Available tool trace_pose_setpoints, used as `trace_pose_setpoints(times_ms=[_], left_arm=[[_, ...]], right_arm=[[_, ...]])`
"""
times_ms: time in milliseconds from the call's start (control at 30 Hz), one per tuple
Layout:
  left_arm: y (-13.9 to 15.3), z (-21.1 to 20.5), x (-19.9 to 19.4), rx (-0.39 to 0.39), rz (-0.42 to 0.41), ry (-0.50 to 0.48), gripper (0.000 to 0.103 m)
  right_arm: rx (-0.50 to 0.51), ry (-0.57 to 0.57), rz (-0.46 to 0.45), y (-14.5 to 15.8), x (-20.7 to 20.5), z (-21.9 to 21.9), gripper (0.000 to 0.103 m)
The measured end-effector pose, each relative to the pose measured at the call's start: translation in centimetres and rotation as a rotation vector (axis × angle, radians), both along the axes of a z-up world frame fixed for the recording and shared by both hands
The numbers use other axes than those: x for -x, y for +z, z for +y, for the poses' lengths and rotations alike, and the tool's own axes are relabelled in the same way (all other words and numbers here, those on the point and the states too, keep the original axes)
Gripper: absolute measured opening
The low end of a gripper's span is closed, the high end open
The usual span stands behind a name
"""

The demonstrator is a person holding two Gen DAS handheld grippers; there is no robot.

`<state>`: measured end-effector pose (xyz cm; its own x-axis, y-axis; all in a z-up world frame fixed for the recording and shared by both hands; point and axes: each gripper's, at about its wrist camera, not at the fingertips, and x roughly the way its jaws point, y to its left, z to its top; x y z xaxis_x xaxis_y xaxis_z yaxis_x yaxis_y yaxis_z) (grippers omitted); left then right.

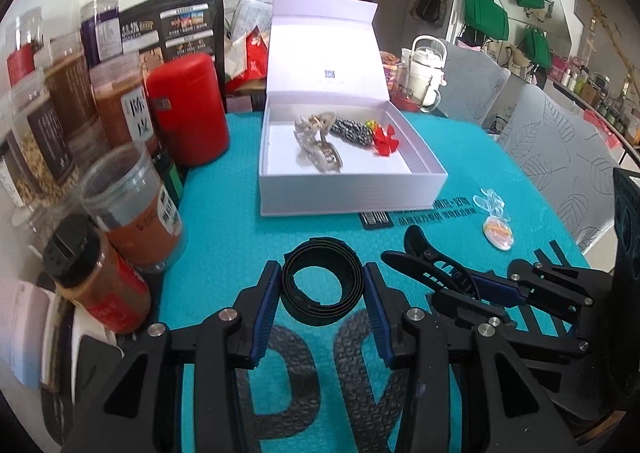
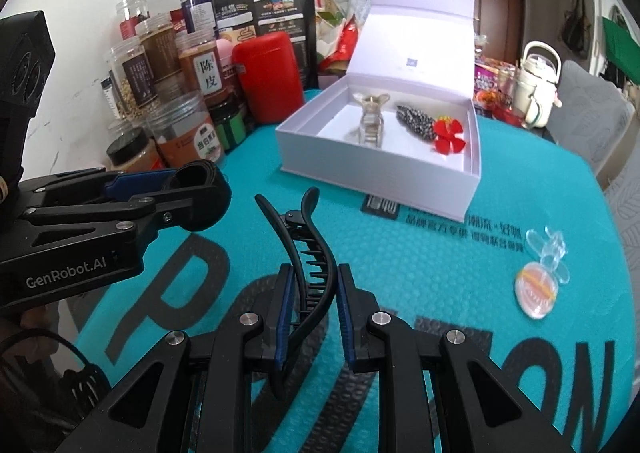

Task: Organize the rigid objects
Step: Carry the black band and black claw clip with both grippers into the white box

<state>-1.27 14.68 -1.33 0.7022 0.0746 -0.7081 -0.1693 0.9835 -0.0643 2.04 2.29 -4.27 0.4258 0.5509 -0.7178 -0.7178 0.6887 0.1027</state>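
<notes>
My left gripper (image 1: 322,285) is shut on a coiled black band (image 1: 322,281), held above the teal mat (image 1: 224,213). My right gripper (image 2: 312,289) is shut on a black toothed hair clip (image 2: 308,253), also lifted off the mat; in the left wrist view that clip (image 1: 424,257) shows at lower right. Ahead stands an open white box (image 1: 348,189) holding a beige claw clip (image 1: 316,141), a black-and-white patterned piece (image 1: 352,129) and a red flower clip (image 1: 386,139). A clear clip with a round orange badge (image 2: 538,285) lies on the mat to the right.
Several jars and a red canister (image 1: 188,109) crowd the left side of the table, with a dark pouch (image 1: 176,29) behind. A white kettle (image 1: 426,69) stands at the far right, and grey chairs (image 1: 560,145) beyond the table edge.
</notes>
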Motion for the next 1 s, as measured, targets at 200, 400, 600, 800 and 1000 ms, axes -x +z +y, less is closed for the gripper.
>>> trace_pose_setpoints(times_ms=[200,400,600,800,1000], left_arm=[[1.5,-0.2,-1.6,-0.008,-0.029,-0.036,0.041],[2.8,-0.6,-3.3,0.005,-0.050,-0.076,0.041],[4.1,-1.1,-5.1,-0.026,-0.072,-0.090,0.041],[5.4,-1.4,-7.5,-0.041,-0.098,-0.112,0.041],[6.1,-1.4,-10.2,-0.039,-0.115,-0.130,0.041]], right_arm=[[0.012,0.002,-0.048,1.8,-1.2,0.2,0.021],[0.008,0.003,-0.087,3.3,-2.5,0.2,0.021],[-0.003,-0.007,-0.114,4.5,-4.3,-0.1,0.021],[-0.007,-0.013,-0.147,5.8,-6.3,-0.3,0.021],[-0.012,-0.025,-0.166,6.8,-8.9,-0.3,0.021]])
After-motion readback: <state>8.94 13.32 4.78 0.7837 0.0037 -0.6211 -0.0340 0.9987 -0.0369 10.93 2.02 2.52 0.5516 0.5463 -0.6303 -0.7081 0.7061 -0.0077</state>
